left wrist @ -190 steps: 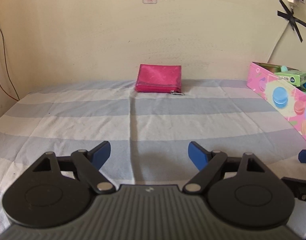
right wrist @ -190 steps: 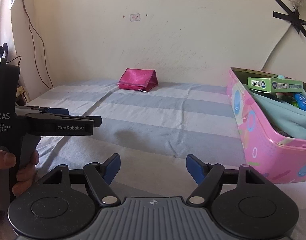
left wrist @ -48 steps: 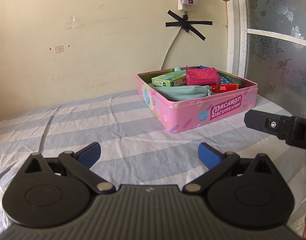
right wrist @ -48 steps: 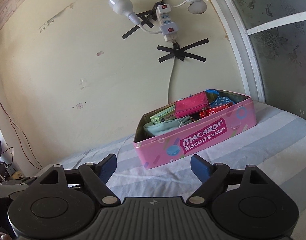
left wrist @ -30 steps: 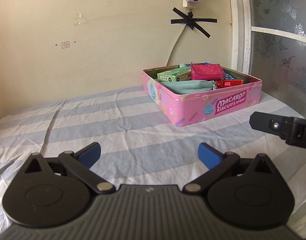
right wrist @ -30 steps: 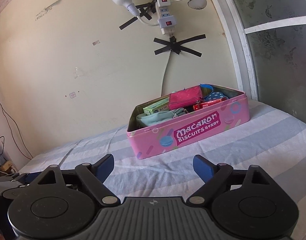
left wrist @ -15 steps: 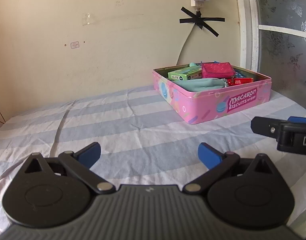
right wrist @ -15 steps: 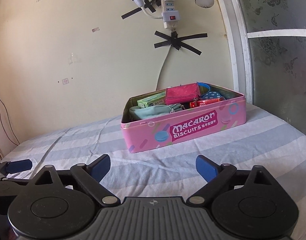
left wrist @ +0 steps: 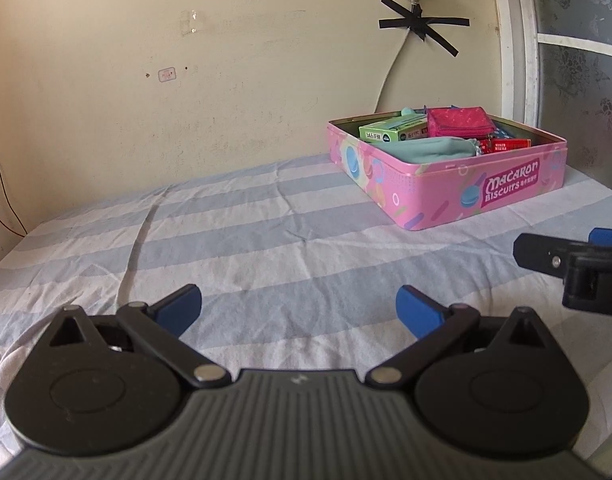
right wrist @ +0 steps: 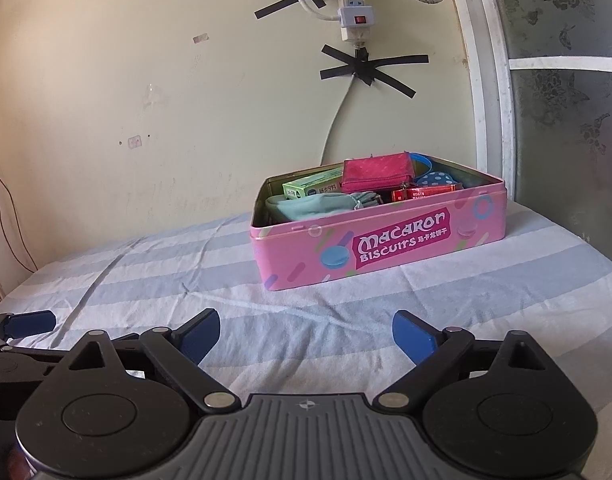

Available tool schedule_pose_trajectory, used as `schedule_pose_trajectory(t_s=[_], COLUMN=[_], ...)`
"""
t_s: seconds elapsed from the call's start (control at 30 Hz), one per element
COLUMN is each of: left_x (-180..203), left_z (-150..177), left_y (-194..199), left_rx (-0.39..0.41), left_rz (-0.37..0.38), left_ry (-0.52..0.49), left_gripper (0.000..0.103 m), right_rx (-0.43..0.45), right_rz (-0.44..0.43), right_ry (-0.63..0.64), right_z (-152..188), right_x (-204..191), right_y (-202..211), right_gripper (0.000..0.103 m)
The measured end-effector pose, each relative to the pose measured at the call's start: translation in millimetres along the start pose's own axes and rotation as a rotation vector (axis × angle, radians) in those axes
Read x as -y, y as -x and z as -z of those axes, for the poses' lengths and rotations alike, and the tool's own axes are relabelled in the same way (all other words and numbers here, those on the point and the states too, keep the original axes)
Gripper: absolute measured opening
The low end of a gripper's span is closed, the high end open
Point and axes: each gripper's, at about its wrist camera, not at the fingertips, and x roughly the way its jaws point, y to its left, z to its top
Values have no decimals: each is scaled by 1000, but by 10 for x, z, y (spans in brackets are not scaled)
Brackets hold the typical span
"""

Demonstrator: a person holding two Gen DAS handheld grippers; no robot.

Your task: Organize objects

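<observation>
A pink biscuit tin stands open on the striped sheet near the wall. Inside lie a pink zip pouch, a green carton, a teal cloth bag and a red packet. My left gripper hovers over the sheet, open, nothing between its blue pads, the tin far ahead to the right. My right gripper is open too, empty, with the tin straight ahead. The right gripper's body shows at the left wrist view's right edge.
The bed sheet is blue and white striped, with creases. A power strip and black tape cross hang on the wall above the tin. A frosted window bounds the right side. A thin cable runs down the left wall.
The pink pouch, earlier lying on the sheet by the wall, now rests in the tin. Both views have drawn back and swung left, so the tin sits further right and farther off.
</observation>
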Motion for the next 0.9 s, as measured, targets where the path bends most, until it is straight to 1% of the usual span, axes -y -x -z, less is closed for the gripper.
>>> schedule_pose_trajectory(t_s=[0.2,0.77,0.9], left_x=[-17,22,30], left_z=[17,39,48], left_y=[-1,46,60], left_rx=[-15,-14,5], left_rz=[6,5,-1], left_ry=[10,1,-5], left_gripper=[103,103,103], right_rx=[-9,-14,-15], right_rz=[12,9,9], right_ry=[7,6,6], right_z=[23,54,58], right_x=[-12,-19,-19], right_y=[-10,0,-5], right_gripper=[87,87,87])
